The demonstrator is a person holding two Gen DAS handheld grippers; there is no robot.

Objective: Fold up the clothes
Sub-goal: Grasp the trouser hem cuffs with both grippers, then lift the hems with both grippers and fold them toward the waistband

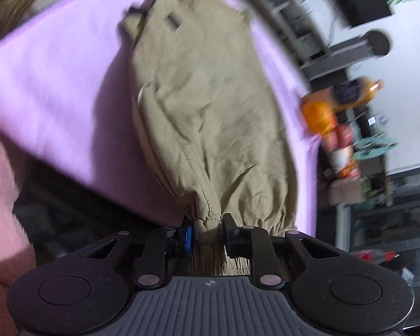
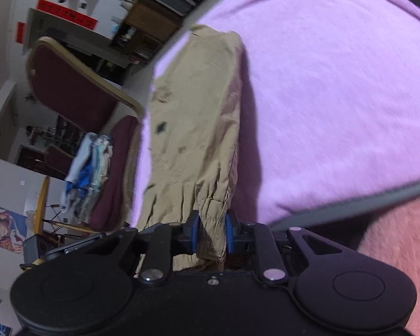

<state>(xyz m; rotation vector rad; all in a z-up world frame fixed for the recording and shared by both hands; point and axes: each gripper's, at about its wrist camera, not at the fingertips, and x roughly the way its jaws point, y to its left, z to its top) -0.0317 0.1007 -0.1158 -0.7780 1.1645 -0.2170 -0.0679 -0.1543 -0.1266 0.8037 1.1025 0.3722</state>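
Note:
Khaki trousers (image 1: 204,106) lie stretched along a lilac cloth-covered table (image 1: 56,78). My left gripper (image 1: 208,235) is shut on the gathered elastic cuff of one leg, lifted at the table's near edge. In the right wrist view the same khaki trousers (image 2: 193,128) run away along the table's left edge. My right gripper (image 2: 212,232) is shut on another gathered cuff, with fabric bunched between the blue pads (image 2: 229,235). The waist end with a dark loop lies far from the left gripper.
The lilac table (image 2: 336,98) spreads wide to the right of the trousers. A maroon chair (image 2: 70,84) with stacked clothes (image 2: 86,170) stands left of the table. Orange bottles (image 1: 330,123) and shelves stand beyond the table's right edge. My pink sleeve (image 2: 400,240) is close.

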